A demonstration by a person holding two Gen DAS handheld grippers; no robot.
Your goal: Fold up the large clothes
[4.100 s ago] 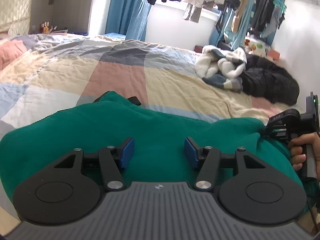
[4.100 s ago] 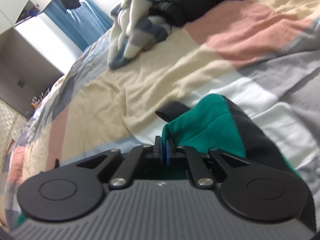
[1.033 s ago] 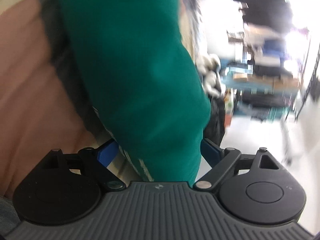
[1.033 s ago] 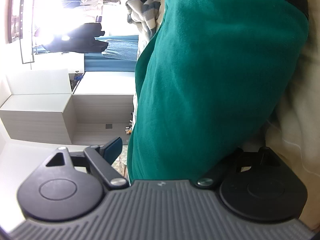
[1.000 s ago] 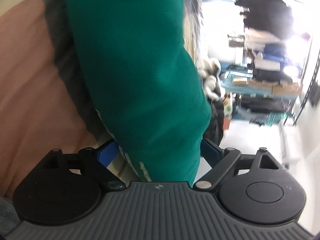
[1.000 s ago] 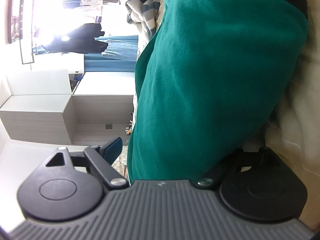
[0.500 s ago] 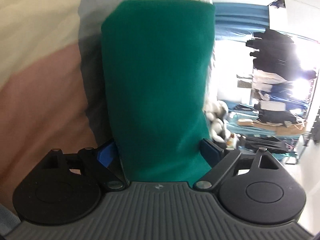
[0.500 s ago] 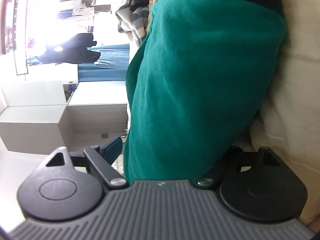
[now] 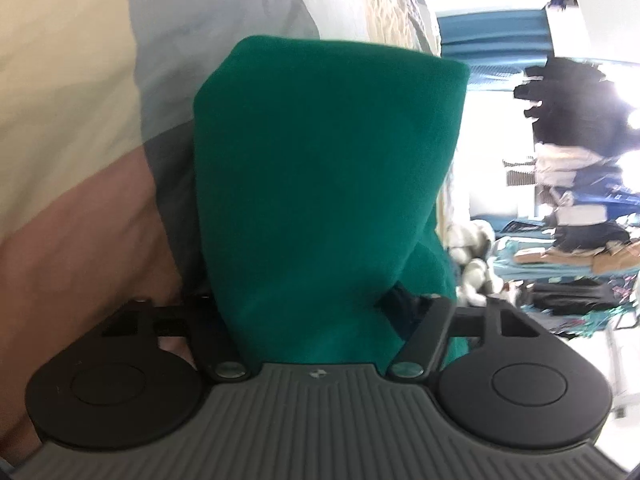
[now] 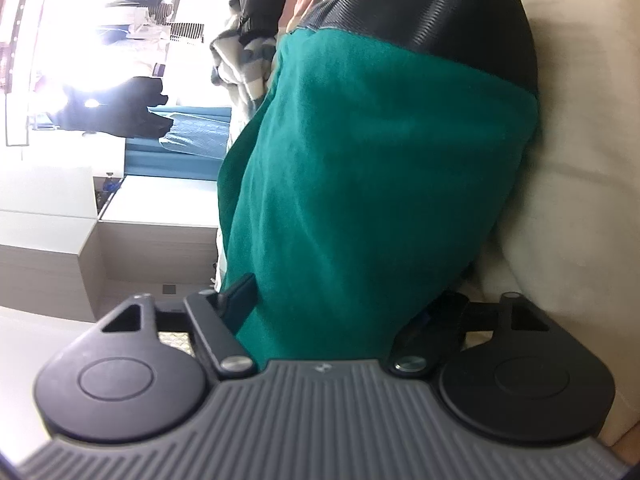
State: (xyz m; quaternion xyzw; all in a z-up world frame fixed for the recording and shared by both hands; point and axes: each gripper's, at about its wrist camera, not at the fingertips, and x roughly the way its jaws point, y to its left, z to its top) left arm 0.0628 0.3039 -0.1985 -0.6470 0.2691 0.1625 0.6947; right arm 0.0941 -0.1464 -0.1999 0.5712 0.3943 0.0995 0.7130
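- The green garment [image 9: 320, 184] is seen as a thick folded bundle filling the centre of both wrist views, lying on the patchwork bedcover [image 9: 72, 120]; a black ribbed band [image 10: 460, 12] shows at its far end in the upper right of the right wrist view.
- The left gripper [image 9: 316, 320] is set around one end of the bundle, its jaws closing with the cloth between them; the pads are hidden behind the fabric, so firm pressure cannot be confirmed.
- The right gripper [image 10: 340, 308] is placed likewise at the other end, its jaws closing around the cloth.
- The step in hand is judged to be the grasping of the folded bundle from both ends.
- Next, an even hold on all layers is called for before any lift, so that the fold is not spilled.
- A pile of other clothes [image 9: 472, 264] lies at the right of the left wrist view.
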